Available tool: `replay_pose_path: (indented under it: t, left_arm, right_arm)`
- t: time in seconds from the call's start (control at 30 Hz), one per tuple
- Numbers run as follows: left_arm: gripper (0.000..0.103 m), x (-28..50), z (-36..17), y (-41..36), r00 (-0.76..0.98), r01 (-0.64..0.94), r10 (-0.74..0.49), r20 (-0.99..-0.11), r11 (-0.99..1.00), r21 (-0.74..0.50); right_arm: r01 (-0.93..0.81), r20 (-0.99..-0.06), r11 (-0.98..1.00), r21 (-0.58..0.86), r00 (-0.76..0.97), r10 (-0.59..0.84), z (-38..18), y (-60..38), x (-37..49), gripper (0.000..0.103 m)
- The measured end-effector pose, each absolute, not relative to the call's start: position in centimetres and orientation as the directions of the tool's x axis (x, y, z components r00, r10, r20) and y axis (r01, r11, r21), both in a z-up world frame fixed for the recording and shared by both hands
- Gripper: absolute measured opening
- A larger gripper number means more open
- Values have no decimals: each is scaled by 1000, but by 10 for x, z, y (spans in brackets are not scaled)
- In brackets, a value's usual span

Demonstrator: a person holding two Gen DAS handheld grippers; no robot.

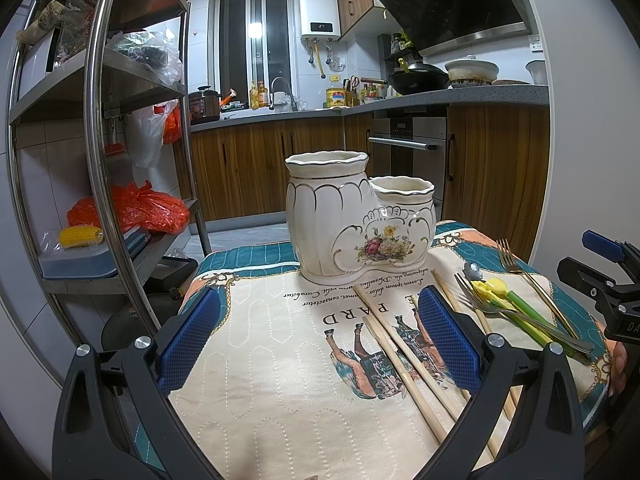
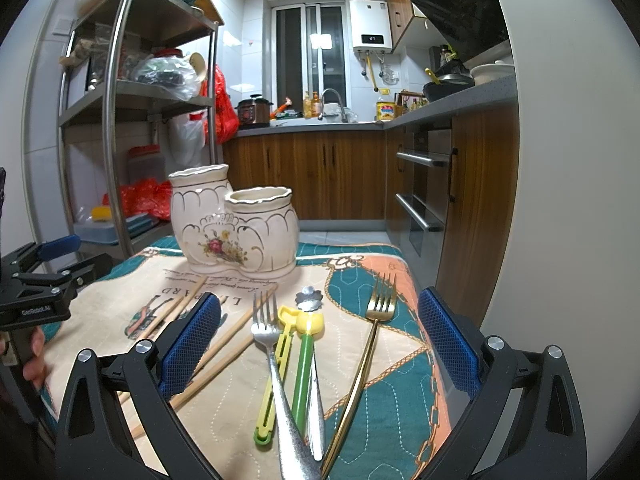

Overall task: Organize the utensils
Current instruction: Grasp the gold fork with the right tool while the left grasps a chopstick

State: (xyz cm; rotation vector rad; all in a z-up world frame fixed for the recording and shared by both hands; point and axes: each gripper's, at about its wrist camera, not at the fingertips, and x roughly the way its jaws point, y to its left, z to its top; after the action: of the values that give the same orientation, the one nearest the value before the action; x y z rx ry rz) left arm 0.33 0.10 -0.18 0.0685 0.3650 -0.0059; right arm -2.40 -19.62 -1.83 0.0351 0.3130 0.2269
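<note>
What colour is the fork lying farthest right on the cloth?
Gold. The gold fork shows best in the right wrist view.

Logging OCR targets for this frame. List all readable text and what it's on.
"GenRobot.AI": side of the left gripper.
"Lorem ipsum dolor ... amet, consectetuer", upside down: printed cloth.
"PARD", upside down: same cloth.
Water heater display: digits too blurred.
Yellow jar label: unreadable.

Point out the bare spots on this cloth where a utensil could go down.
The cream stretch of cloth left of the chopsticks and in front of the ceramic holder is bare. So is the teal-and-peach corner right of the gold fork. Between chopsticks and gold fork it is crowded: silver fork, green-and-yellow utensils, spoon.
</note>
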Motion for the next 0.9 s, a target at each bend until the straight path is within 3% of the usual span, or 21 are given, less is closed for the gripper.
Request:
replay_pose_path:
  t: [0.37, 0.57, 0.7, 0.9]
  left_arm:
    - [98, 4, -6, 2, 929, 22, 1, -370, 998, 58]
    - [98, 9, -9, 0, 914, 49, -24, -405, 998, 51]
    - [98, 17, -12, -9, 884, 78, -21, -466, 991, 104]
    - [98, 35, -23, -23, 773, 139, -4, -634, 977, 163]
  right_arm:
    - [-209, -307, 975, 80, 925, 224, -18, -195, -23, 98]
    - [-182, -357, 978, 100, 911, 206, -20, -198, -12, 98]
    - [-138, -428, 983, 119, 887, 176, -17, -207, 3, 98]
    - [-79, -592, 995, 57, 800, 97, -20, -224, 38, 98]
